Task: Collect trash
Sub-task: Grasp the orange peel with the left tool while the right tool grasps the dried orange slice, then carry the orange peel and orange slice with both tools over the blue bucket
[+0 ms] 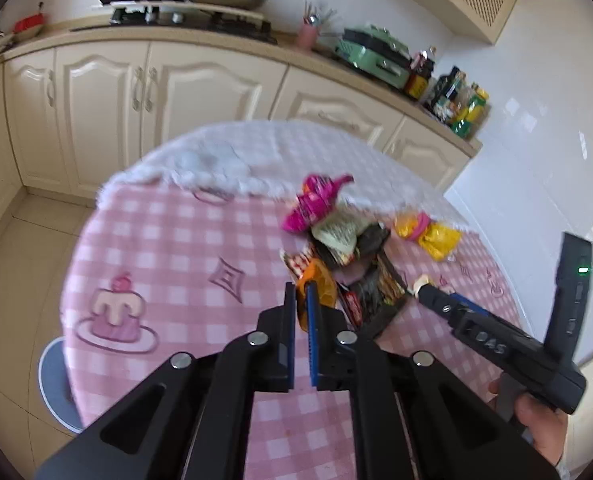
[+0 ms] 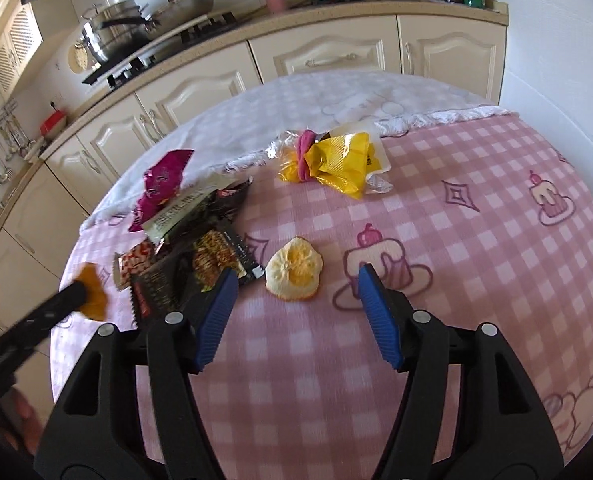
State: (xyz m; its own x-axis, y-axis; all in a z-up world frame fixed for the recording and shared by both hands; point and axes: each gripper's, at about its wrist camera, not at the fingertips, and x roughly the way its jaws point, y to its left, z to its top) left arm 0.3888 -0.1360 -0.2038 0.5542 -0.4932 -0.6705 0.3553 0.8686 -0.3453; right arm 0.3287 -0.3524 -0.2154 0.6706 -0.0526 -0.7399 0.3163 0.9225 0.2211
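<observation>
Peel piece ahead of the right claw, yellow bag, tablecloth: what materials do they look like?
Peel piece: looks like orange rind, matte pale pith facing up, thin orange edge.
Yellow bag: probably thin plastic film; it is glossy, crinkled, with clear parts.
Tablecloth: seemingly soft woven or fleecy fabric, matte pink check, no glare.

Bare worktop (image 2: 436, 240) lies ahead-right of the right tongs (image 2: 296, 280); wrapper pile (image 2: 200, 240) crowds their left, peel (image 2: 294, 274) directly ahead.
</observation>
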